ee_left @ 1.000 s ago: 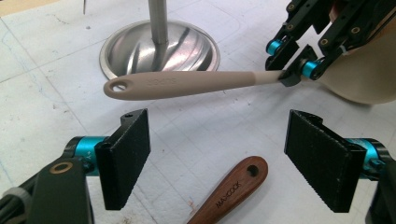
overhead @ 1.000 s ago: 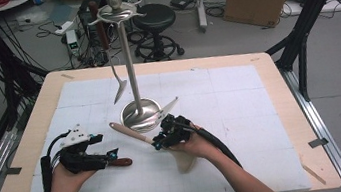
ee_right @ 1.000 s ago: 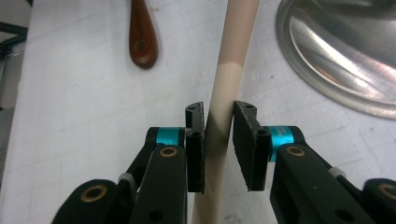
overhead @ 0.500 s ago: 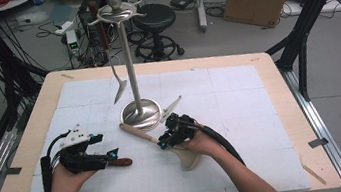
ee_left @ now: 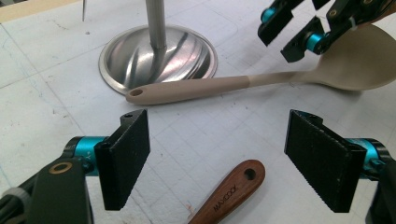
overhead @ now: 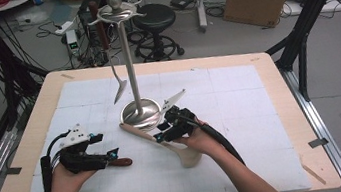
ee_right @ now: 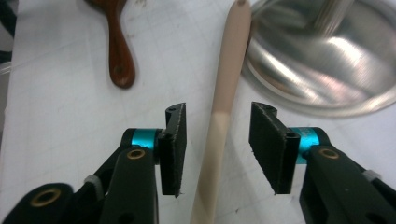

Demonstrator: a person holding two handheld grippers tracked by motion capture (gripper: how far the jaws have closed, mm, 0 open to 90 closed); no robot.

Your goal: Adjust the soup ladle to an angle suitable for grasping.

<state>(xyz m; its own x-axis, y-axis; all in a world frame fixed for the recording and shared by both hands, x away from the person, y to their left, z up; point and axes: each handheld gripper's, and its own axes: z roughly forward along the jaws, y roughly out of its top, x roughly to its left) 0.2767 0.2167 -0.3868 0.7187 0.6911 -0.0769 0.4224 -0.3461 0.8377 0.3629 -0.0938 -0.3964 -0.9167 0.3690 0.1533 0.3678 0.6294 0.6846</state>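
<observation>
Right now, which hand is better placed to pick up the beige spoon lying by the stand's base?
Right: the right gripper straddles the long beige spoon's handle, fingers just opening. The left gripper hovers over a brown wooden handle.

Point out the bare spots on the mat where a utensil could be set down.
Free: the right half of the white mat, past the right gripper, and the far left corner beyond the hanging spatula. Crowded: the middle front, where the stand's base, the beige spoon, the wooden handle and the left gripper cluster.

Each claw [ee_right: 217, 149] is black with flat textured pads [ee_left: 128, 156], teal collars, brass rivets and a trailing black cable.
</observation>
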